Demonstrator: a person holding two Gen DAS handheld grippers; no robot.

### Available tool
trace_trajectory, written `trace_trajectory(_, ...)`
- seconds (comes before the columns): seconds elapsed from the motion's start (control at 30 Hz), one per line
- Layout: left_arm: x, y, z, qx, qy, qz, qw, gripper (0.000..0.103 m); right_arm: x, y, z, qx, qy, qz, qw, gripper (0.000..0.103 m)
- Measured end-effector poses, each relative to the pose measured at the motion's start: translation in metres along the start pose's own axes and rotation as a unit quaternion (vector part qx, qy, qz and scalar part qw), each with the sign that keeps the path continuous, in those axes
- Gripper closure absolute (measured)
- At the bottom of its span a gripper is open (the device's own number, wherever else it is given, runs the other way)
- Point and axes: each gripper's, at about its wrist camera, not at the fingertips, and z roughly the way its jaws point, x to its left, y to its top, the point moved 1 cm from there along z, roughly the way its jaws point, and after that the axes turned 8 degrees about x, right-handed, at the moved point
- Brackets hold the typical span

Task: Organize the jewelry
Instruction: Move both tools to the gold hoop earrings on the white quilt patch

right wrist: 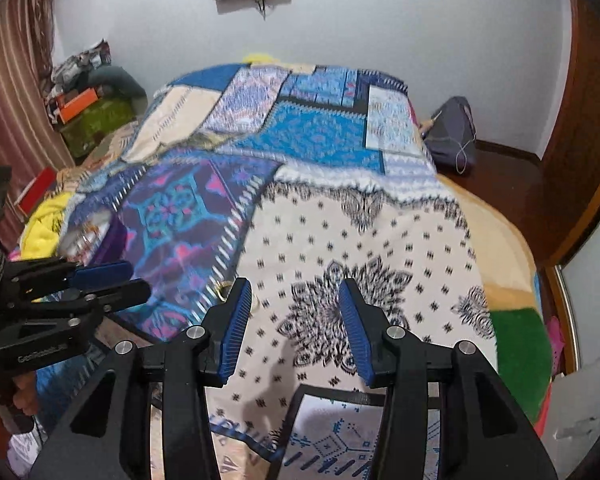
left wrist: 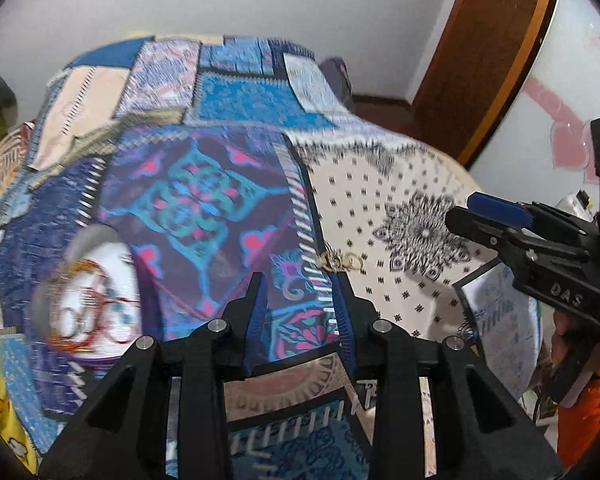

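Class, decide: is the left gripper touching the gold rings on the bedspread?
Apart. The left wrist view shows the gold rings lying beyond the left gripper, bedspread visible between.

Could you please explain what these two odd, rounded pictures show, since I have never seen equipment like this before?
There is no robot here: a person holds a hand tool in each hand, and each tool ends in two black fingers with blue pads. A wide-angle camera sits on each tool and looks forward along its fingers, which is why the pictures bulge.

One picture comes from the left gripper; the other tool shows at its right edge. The other picture comes from the right gripper; there the left tool shows at the left edge, with a hand under it.

Below lies a bed under a patchwork bedspread. A few small gold rings lie on it just past the left fingertips. A white dish, blurred, appears to hold more jewelry.

Both grippers are open and hold nothing.
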Motion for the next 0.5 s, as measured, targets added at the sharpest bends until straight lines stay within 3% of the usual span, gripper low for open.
trace_trajectory(0.27, -0.006, 0.008, 0.041, 0.037, -0.013, 0.002, 0.9992, 0.071, -0.005, -0.011, 0.021, 0.033, 0.018, -0.003, 0.999, 0.061)
trace_trajectory(0.5, -0.010, 0.021, 0.068, 0.047, -0.010, 0.006, 0.9988, 0.083, -0.001, -0.013, 0.036, 0.052, 0.037, -0.006, 0.998, 0.061)
